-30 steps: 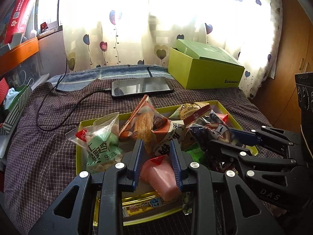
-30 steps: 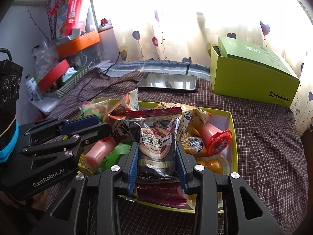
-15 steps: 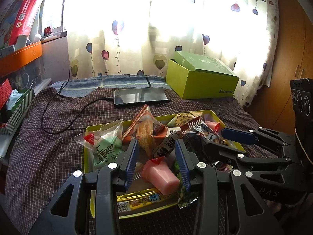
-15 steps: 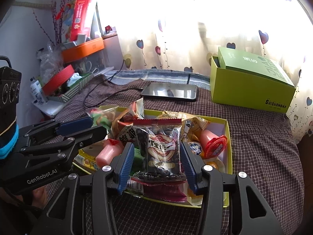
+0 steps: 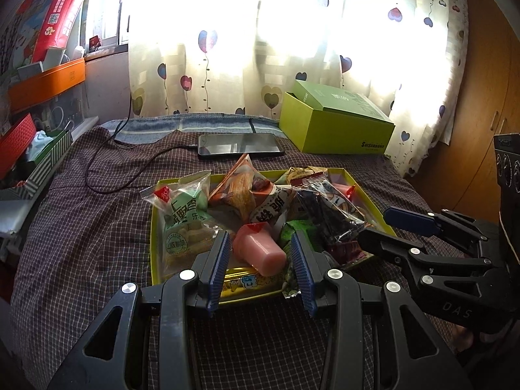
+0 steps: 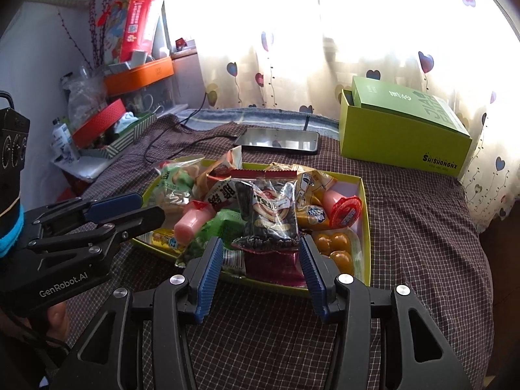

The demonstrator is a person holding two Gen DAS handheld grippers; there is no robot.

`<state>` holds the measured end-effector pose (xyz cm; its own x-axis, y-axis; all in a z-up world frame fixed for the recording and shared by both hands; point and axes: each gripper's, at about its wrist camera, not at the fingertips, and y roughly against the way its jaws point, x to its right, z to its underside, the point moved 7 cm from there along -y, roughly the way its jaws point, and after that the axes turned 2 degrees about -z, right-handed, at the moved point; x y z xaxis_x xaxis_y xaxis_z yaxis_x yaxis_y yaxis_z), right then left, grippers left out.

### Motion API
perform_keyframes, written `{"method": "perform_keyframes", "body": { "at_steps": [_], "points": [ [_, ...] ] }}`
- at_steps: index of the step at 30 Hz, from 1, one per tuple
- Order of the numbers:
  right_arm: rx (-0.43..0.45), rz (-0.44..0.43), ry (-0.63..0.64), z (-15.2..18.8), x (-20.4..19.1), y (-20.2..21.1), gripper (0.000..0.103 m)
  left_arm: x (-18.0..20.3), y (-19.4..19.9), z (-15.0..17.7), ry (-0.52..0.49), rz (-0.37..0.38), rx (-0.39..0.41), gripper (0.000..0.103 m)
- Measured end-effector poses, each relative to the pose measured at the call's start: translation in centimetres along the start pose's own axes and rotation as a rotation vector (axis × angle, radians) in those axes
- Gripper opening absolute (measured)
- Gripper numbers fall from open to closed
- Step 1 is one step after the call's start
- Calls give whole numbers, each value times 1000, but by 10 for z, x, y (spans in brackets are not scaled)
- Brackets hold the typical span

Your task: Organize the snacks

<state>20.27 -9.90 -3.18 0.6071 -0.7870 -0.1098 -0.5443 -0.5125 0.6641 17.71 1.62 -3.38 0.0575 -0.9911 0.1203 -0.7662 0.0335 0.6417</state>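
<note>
Standing open and empty, the left claw [image 5: 260, 266] has its blue pads on each side of a pink jelly cup [image 5: 258, 248] without touching it, and the right claw [image 6: 260, 271] is open too, with a dark snack bag [image 6: 269, 216] lying just past its tips. Both claws' jaws have just been opening, and now nothing is squeezed in either. All the snacks sit piled in a low yellow-green tray [image 6: 365, 227] on the bed [image 6: 422, 227]. The jelly cup looks smooth and firm, so it may slip; I would pinch it across its middle, not by the foil lid. The bags look light, soft and crinkly, and best taken by a flat sealed edge so the food inside is not crushed. The pile is loose, so pulling one snack could drag its neighbours over the low tray wall. Outside the tray the checked bed cover has open room in front and on both sides. Farther back lie a phone [image 5: 240, 144] with its cable [image 5: 107, 175] and a green box [image 6: 403, 133], all well apart from the tray. The bed's right edge drops off near the curtain [image 5: 292, 48]
</note>
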Motion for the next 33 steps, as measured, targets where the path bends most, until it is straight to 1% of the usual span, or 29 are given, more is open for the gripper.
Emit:
{"method": "perform_keyframes", "body": {
  "at_steps": [11, 17, 33],
  "points": [
    [-15, 6, 16, 22, -13, 17, 49, 11, 15, 26, -18, -21, -36, 40],
    [-28, 13, 22, 36, -20, 20, 49, 11, 21, 41, -17, -42, -50, 40],
    [-58, 15, 22, 60, -25, 18, 51, 11, 18, 78, -7, -55, -115, 40]
  ]
}}
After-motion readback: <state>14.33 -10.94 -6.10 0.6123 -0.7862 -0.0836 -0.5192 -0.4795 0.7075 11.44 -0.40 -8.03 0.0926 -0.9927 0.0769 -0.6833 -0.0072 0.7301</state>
